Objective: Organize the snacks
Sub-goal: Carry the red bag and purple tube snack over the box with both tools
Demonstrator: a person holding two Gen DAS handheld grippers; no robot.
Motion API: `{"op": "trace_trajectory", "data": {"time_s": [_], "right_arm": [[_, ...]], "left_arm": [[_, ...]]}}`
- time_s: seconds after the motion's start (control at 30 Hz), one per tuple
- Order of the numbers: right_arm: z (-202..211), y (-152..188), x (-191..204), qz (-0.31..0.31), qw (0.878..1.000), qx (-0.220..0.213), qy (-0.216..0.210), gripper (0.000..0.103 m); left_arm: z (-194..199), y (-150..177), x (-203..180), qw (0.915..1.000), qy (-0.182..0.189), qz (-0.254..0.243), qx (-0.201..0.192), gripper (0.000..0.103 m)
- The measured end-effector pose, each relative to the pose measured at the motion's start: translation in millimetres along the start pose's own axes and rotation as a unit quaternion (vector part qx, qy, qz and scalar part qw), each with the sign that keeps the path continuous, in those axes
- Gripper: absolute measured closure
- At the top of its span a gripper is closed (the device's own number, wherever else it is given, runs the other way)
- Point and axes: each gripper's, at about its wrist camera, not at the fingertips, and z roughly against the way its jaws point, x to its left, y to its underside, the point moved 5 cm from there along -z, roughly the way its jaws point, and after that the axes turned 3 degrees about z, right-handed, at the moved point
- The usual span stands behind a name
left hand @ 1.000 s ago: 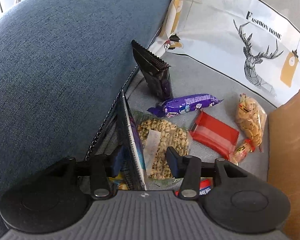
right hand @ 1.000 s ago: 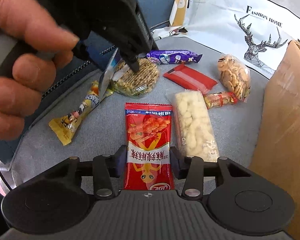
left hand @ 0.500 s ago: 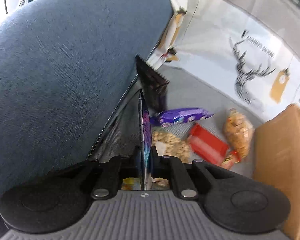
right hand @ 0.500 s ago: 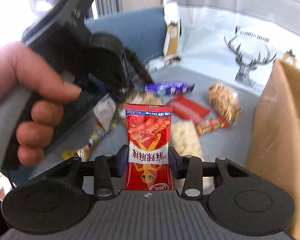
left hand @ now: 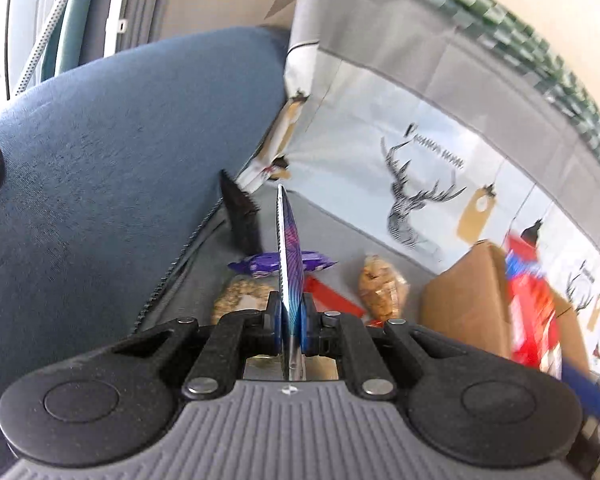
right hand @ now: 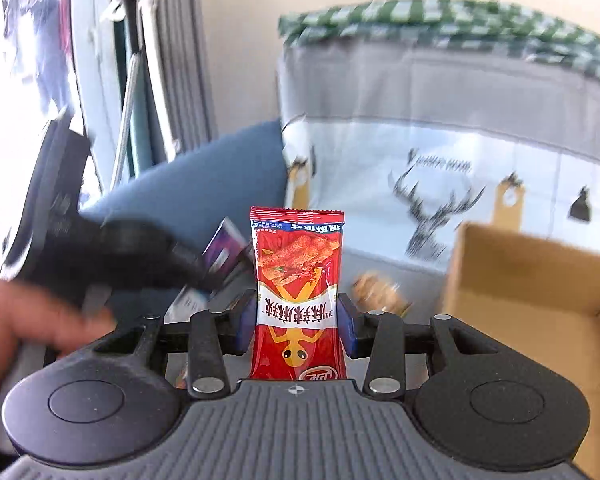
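The left gripper is seen clamped on a thin purple packet, which is held edge-on and upright between the blue pads, raised above the grey seat. On the seat beyond it, a purple wrapped bar, a round nut cake, a flat red packet and a clear bag of small biscuits are observed lying near one another. A dark wrapper is noted standing against the blue cushion. A cardboard box is found at the right of the seat, with a blurred red packet above its rim.

The right gripper is recorded as closed on a red snack packet, gripped by both side edges and held upright, face to the camera, clear of the seat. The cardboard box lies open to its right, lower down (no contents could be made out). The left hand and its gripper are seen at the left, blurred, with the purple packet in its fingers. A deer-print cover is noted behind.
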Motion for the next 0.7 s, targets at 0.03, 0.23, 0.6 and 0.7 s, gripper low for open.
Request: {"op": "trace_trajectory", "data": {"time_s": [0.03, 0.23, 0.6, 0.7], "right_arm": [[3.7, -4.1, -8.5, 0.001, 1.0, -0.008, 0.007, 0.06], [18.0, 3.7, -76.2, -0.052, 0.995, -0.052, 0.061, 0.06], [19.3, 35.0, -150.2, -0.09, 0.987, -0.033, 0.131, 0.06], [24.7, 42.0, -163.6, -0.102, 0.984, -0.027, 0.142, 0.06]], "left_arm": [[3.3, 2.1, -5.3, 1.0, 0.004, 0.002, -0.005, 0.095], [11.6, 9.0, -58.5, 0.9971, 0.056, -0.028, -0.044, 0.095], [-4.3, 22.3, -151.4, 0.9828, 0.155, -0.077, -0.065, 0.095], [-8.6, 31.9, -169.0, 0.9787, 0.178, -0.086, -0.053, 0.095]]}}
